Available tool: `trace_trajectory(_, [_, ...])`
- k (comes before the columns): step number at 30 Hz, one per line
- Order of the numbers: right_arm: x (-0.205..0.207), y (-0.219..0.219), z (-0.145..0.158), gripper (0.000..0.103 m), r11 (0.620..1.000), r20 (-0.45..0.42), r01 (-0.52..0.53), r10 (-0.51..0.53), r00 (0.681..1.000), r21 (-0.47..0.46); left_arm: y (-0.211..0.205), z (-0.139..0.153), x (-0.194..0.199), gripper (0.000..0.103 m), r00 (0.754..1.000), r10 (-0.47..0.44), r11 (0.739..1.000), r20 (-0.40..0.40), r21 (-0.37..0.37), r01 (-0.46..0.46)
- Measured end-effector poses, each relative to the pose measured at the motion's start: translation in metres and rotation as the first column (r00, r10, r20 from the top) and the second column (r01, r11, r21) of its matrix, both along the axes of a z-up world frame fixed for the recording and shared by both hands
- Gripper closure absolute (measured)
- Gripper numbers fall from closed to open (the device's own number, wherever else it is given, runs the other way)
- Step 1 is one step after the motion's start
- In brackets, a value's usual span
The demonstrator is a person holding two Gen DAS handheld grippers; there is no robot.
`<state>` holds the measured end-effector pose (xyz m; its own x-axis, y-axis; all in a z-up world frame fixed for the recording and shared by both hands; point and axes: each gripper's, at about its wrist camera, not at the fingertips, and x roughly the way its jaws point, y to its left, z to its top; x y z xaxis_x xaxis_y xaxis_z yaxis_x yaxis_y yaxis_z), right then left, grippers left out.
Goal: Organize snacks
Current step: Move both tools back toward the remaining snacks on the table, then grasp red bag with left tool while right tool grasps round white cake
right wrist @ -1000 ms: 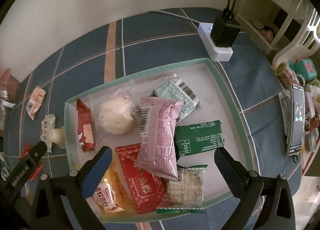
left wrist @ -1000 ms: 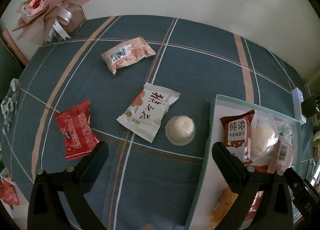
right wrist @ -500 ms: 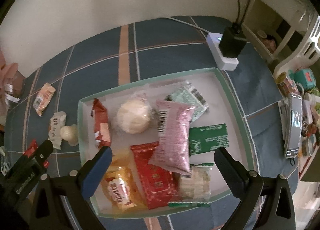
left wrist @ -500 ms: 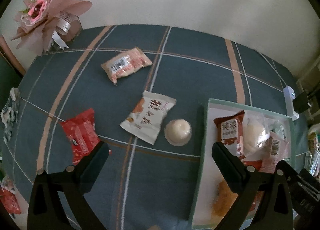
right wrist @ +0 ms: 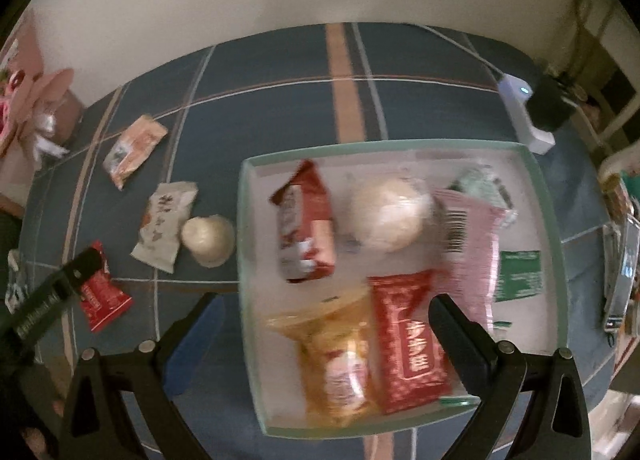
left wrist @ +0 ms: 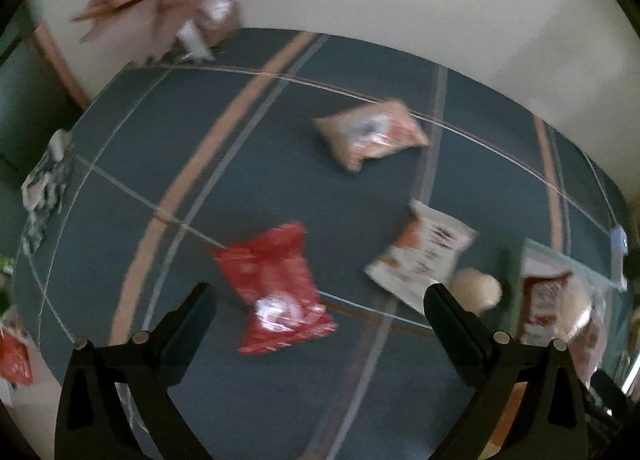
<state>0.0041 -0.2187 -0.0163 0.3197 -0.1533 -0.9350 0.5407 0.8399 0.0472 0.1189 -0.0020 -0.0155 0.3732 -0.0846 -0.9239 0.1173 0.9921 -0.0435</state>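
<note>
With four snacks loose on the counter and the tray (right wrist: pixel 548 220) part full, left gripper (left wrist: pixel 320 300), jaws apart and empty, frames the red packet (left wrist: pixel 276 288); next: descend, clamp, carry to tray; right gripper (right wrist: pixel 326 312) hovers over the tray, jaws apart.

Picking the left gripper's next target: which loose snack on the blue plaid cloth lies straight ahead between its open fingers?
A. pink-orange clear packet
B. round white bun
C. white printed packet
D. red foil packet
D: the red foil packet lies between the open left gripper fingers, the others farther away or to the right.
</note>
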Motion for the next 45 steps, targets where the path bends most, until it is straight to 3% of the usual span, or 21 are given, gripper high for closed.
trace_trajectory(4, [0.012,0.017,-0.001,0.0,0.999,0.012,-0.034,0.034,0.999,0.011,0.034,-0.007,0.014,0.0,0.997,0.078,0.996,-0.029,-0.032,-0.079])
trace_trajectory(11, [0.034,0.046,-0.008,0.0,0.996,0.01,-0.092,0.092,0.996,0.019,0.065,-0.01,0.027,0.0,0.991,0.131,0.99,-0.037,-0.046,-0.132])
trace_trajectory(23, [0.059,0.074,-0.019,0.001,0.986,0.052,-0.167,0.166,0.985,0.025,0.06,-0.031,0.033,0.0,0.989,0.115,0.992,-0.096,-0.049,-0.12])
trace_trajectory(29, [0.064,0.065,-0.029,0.023,0.986,0.084,-0.152,0.146,0.986,0.071,0.045,-0.043,0.031,0.0,0.989,0.078,0.994,-0.124,-0.064,-0.086])
trace_trajectory(33, [0.071,0.065,-0.032,0.032,0.984,0.092,-0.166,0.16,0.983,0.063,0.037,-0.052,0.032,0.001,0.988,0.06,0.994,-0.144,-0.085,-0.073])
trace_trajectory(39, [0.081,0.072,-0.048,0.044,0.979,0.076,-0.194,0.189,0.979,0.064,0.028,-0.068,0.033,0.024,0.983,0.039,0.995,-0.182,-0.088,-0.056])
trace_trajectory(45, [0.089,0.071,-0.056,0.048,0.98,0.049,-0.196,0.195,0.98,0.02,0.023,-0.074,0.036,0.045,0.981,0.035,0.993,-0.189,-0.102,-0.055])
